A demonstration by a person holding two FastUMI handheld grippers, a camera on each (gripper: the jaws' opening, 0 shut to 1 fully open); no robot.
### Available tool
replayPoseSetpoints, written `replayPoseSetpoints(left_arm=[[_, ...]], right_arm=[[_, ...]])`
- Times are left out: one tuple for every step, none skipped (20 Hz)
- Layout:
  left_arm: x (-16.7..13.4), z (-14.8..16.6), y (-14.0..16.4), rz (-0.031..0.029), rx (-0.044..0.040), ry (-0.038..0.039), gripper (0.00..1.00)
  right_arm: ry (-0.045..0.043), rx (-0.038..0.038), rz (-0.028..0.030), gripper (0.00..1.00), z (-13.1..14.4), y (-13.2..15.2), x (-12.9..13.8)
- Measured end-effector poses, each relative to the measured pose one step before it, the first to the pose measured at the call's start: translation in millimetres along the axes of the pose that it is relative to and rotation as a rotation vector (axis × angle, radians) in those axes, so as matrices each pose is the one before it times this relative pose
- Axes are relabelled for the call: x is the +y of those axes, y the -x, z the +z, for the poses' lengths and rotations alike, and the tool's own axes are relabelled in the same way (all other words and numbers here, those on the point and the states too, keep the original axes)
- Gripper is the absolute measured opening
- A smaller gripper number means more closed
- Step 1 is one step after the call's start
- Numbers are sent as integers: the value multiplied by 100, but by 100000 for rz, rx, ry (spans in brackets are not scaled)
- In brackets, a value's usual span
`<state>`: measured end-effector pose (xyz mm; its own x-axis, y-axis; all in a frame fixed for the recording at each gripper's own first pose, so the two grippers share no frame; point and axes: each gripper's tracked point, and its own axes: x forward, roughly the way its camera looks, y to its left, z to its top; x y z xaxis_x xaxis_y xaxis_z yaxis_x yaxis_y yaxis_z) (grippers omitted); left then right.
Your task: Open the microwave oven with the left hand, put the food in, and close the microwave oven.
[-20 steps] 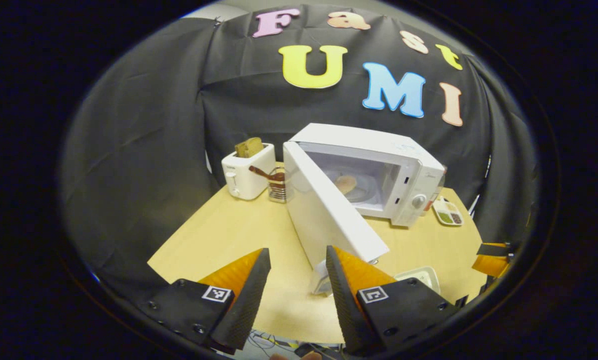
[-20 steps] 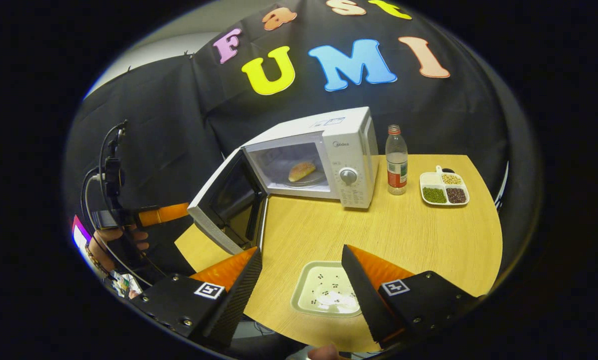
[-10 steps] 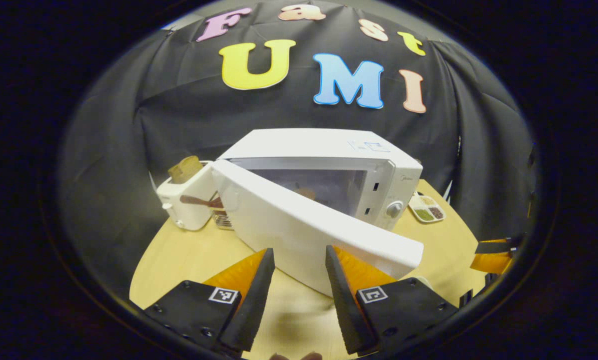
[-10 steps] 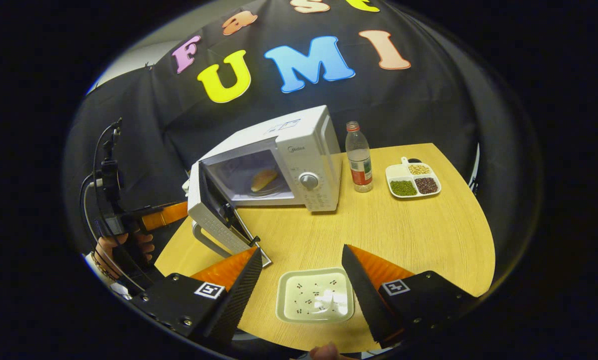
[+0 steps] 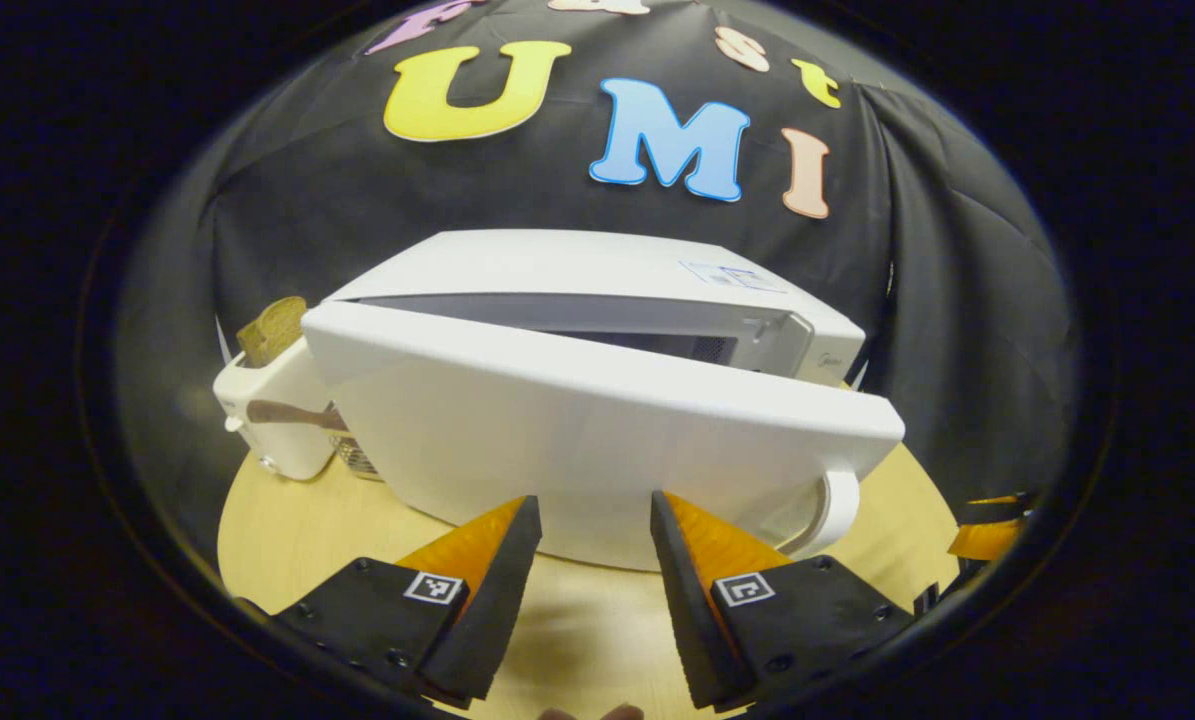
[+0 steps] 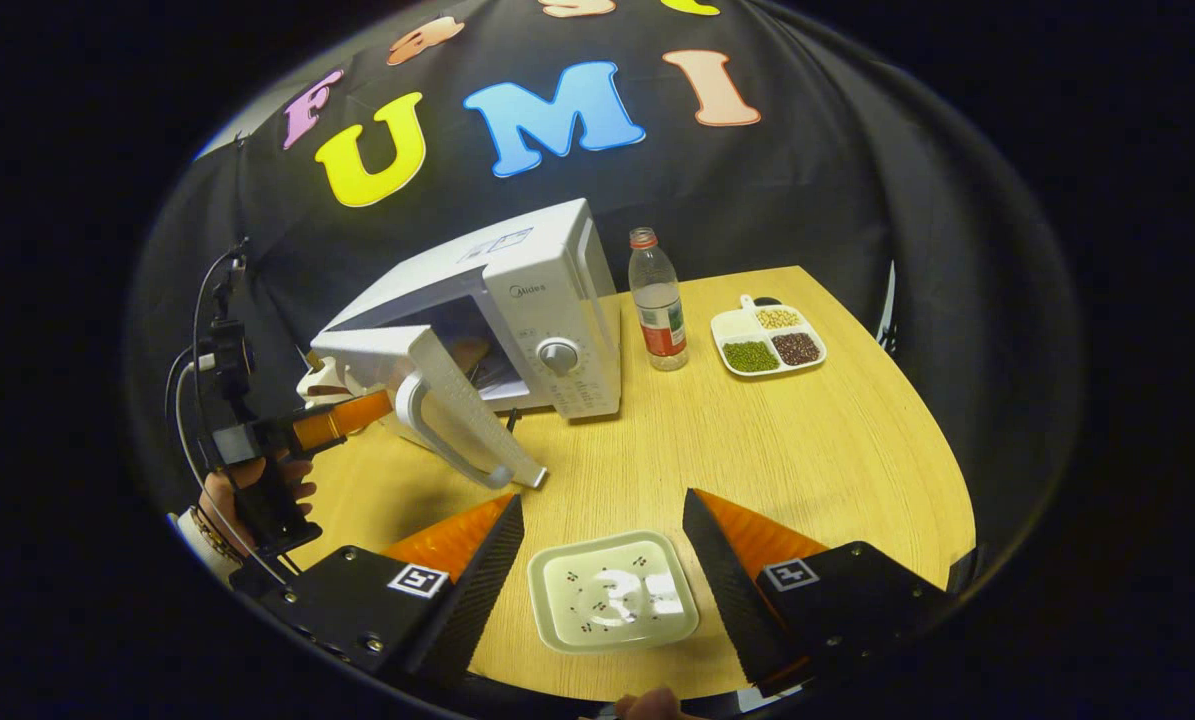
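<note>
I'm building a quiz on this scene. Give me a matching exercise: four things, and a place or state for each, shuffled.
Things:
1. microwave door
2. water bottle
3. square plate
4. divided dish

States:
A. holds green, brown and pale beans
B. partly open
C. stands upright beside the microwave
D. empty, between the right hand-held gripper's fingers in the right gripper view

Pairs: 1-B, 2-C, 3-D, 4-A

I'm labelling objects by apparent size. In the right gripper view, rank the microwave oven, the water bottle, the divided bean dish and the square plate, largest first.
1. microwave oven
2. square plate, though it is nearest the camera
3. divided bean dish
4. water bottle; the last two look close, so that order is unsure.
</note>
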<state>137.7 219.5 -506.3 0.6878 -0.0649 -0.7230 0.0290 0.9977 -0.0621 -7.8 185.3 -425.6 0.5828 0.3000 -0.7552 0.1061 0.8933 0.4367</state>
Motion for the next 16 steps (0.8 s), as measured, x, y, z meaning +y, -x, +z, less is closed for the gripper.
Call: replayPoseSetpoints(left_arm=[[-262, 108, -520, -699, 443, -250, 77], [-143, 411, -608, 331, -1049, -488, 77], [5, 544, -433, 404, -1426, -567, 80], [-88, 430, -382, 635, -1137, 43, 77], [-302, 267, -522, -342, 303, 770, 77], [-435, 121, -600, -826, 222, 807, 77], [-96, 212, -604, 874, 703, 147, 77], [-67, 617, -537, 459, -801, -62, 77], [246, 528, -638, 1535, -445, 435, 77], [51, -524, -204, 905, 2885, 3564, 77], [-370, -582, -75, -1259, 1021, 5165, 77], [-245, 3, -213, -1735, -533, 3142, 75], [72, 196, -119, -779, -427, 1517, 73], [144, 27, -77, 377, 910, -114, 81], [180, 604, -109, 1988, -277, -655, 77], [-289, -438, -746, 846, 3346, -341, 77]], right_arm=[[1160, 3109, -136, 98, -504, -239, 323], [3744, 5655, 252, 98, -1157, -90, 411], [4390, 4902, -181, 98, -600, -270, 90], [2568, 2371, 53, 98, 218, -739, 190], [-180, 1313, 744, 99, 503, -619, 202], [-2331, 209, -469, 99, 712, -499, 9], [-1928, 1149, -509, 99, 585, -521, -24], [-775, -1, -680, 99, 816, -311, 12], [52, -1334, -748, 99, 1027, -41, -86], [179, -683, -194, 99, 662, 173, -43], [11, -532, 556, 98, 454, 121, 104], [828, 321, 235, 99, 231, 76, 74], [1692, -79, 262, 94, 144, 90, -95], [1803, -278, -349, 98, -2, 305, -157], [935, 726, 157, 98, -324, 298, -65], [685, 866, 457, 99, -515, 215, 82]])
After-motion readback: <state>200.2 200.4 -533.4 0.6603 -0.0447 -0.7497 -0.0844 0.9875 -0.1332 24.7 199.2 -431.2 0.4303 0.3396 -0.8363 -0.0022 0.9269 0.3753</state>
